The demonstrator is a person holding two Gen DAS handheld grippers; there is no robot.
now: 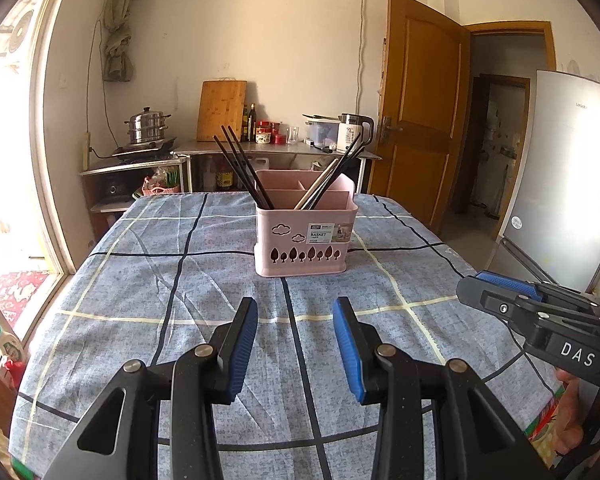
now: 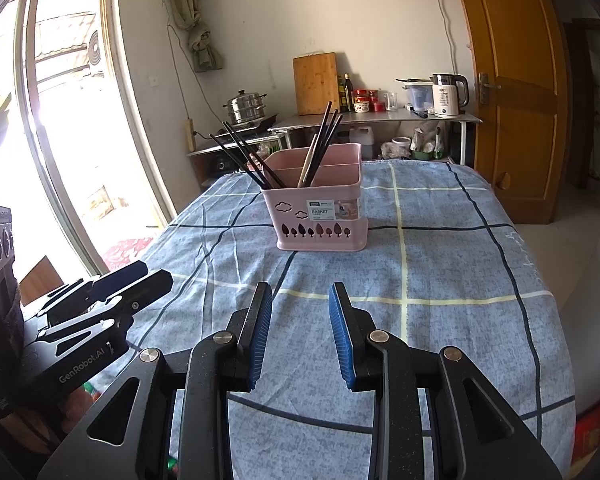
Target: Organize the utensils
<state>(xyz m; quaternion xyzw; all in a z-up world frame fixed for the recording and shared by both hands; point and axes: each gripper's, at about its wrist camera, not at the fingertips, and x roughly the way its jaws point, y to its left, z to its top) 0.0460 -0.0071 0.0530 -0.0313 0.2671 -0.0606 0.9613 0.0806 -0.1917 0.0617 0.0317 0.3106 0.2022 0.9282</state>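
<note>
Both tools hang level over the near end of the bench (image 1: 100, 280), which wears a blue checked cloth, and neither one has anything in it. The left tool (image 1: 296, 316) shows its blue pads parted with a clear gap and only cloth visible between them. The right tool (image 2: 300, 300) is the same story: jaws partly apart, nothing held, pads well clear of each other. From the left camera the right tool pokes in at the right edge, with a hand (image 1: 572, 412) wrapped round its grip below. Out in the middle of the bench, well apart from both tools, stands the pink basket (image 1: 306, 240), upright, with cloud and tree cut-outs on its near wall and dividers inside. Black chopsticks (image 1: 242, 168) lean out of its left compartment toward the far left. Another bunch (image 1: 340, 172), black with a pale one among them, leans to the right from the neighbouring section. Behind, against the far wall, a kettle (image 2: 448, 94) sits on a counter.
</note>
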